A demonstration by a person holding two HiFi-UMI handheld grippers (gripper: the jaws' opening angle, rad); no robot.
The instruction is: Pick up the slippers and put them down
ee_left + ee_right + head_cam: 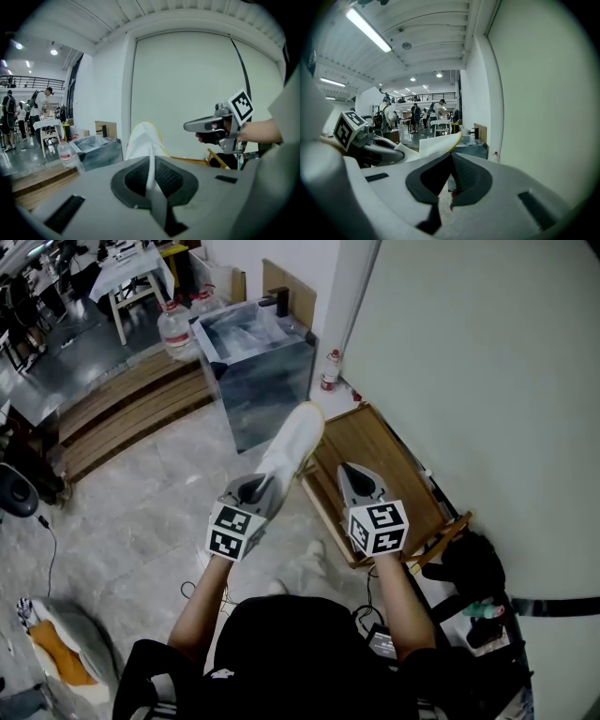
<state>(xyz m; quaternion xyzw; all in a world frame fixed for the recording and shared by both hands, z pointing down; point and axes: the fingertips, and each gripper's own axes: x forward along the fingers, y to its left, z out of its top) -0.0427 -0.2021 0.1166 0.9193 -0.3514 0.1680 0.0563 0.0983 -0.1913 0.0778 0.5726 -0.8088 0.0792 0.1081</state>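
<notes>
A white slipper point(292, 442) with a yellowish sole edge hangs in the air in front of the person, held by its near end. My left gripper point(270, 484) is shut on it; in the left gripper view a thin white edge of the slipper point(143, 138) runs between the closed jaws point(151, 164). My right gripper point(350, 470) hovers to its right over a bamboo shoe rack point(403, 488), jaws together with nothing in them. The right gripper view shows its closed jaws point(451, 157) and the slipper point(439, 144) to the left beyond them.
A metal box point(258, 381) stands ahead on the tiled floor, with water bottles point(178, 329) and wooden planks point(131, 409) to its left. A pale wall point(487, 381) fills the right side. A small red-capped bottle point(330, 371) stands by the wall. A black bag point(473, 563) lies near the rack.
</notes>
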